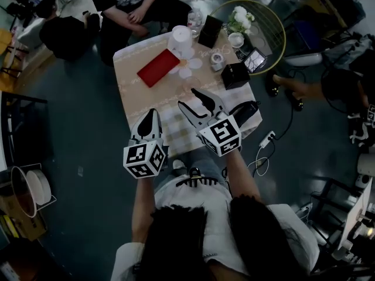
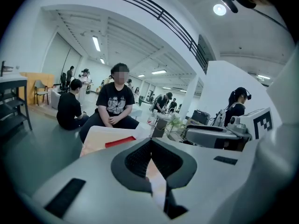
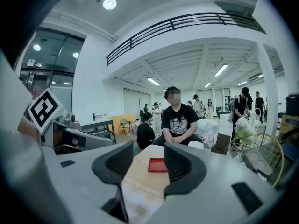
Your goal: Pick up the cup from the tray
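Note:
A red tray (image 1: 157, 68) lies flat on the far left part of the small table (image 1: 140, 89) and looks bare. Just beyond its far corner stands a tall white cup (image 1: 180, 39), off the tray. My left gripper (image 1: 151, 114) hangs over the table's near edge, jaws shut together with nothing in them (image 2: 150, 143). My right gripper (image 1: 194, 100) is beside it, over the table's near half, jaws apart and empty (image 3: 147, 157). Through its gap, the right gripper view shows the red tray (image 3: 158, 165). The white cup (image 3: 195, 145) peeks out behind its right jaw.
Beyond the table sits a person (image 1: 137, 4) in a black shirt. On the table's right side are two black boxes (image 1: 235, 75) (image 1: 209, 31), a water bottle (image 1: 194, 20), white flowers (image 1: 241, 17), a tape roll (image 1: 217, 60) and small white discs (image 1: 190, 68). A round wire side table (image 1: 276, 25) stands at the right.

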Available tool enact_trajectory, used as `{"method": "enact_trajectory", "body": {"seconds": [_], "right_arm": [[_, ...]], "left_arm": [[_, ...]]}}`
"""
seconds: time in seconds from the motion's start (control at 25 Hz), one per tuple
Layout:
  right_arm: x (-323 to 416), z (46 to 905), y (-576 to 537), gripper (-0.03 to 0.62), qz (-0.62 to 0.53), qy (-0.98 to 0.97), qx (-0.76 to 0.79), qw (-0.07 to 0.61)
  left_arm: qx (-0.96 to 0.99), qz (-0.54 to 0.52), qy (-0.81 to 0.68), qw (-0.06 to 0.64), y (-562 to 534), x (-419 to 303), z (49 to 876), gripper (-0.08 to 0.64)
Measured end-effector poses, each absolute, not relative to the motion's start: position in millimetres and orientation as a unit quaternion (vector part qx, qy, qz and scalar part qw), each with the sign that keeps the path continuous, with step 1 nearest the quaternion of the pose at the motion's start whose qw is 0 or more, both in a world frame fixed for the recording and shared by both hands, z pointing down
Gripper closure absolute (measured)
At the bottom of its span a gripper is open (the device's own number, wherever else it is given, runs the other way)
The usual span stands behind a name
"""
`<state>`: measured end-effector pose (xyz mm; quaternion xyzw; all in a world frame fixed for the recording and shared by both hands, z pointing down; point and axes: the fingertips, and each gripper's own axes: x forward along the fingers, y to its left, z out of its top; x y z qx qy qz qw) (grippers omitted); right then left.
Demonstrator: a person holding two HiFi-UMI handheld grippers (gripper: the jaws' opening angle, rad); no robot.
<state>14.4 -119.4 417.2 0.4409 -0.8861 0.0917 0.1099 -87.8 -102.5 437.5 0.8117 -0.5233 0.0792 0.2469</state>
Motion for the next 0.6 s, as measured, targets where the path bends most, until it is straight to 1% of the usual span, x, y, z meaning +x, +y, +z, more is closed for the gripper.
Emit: {"method": "enact_trajectory", "body": {"seconds": [0.08, 0.2, 0.32, 0.48, 0.6], "right_arm": [[16.4, 414.7, -114.4, 0.408, 0.09, -0.881, 0.45, 0.111], [19.5, 410.4, -108.8, 0.489, 0.078, -0.874, 0.465, 0.116], [20.6, 408.5, -102.4, 0.538, 0.074, -0.871, 0.471, 0.119], [18.9, 406.7, -94.8, 0.577, 0.071, -0.869, 0.474, 0.12], [16.8, 406.4, -90.6, 0.584, 0.068, -0.868, 0.477, 0.123]], "left_arm": [[0.821, 0.083, -0.513, 0.238, -98.7, -82.5, 434.7, 0.552], [0.834, 0.085, -0.497, 0.226, -94.3, -74.4, 429.7, 0.552], [0.838, 0.082, -0.492, 0.219, -91.6, -70.5, 425.6, 0.552], [0.842, 0.078, -0.489, 0.214, -88.2, -69.4, 420.2, 0.552], [0.844, 0.079, -0.488, 0.207, -85.4, -70.1, 417.9, 0.552]]}}
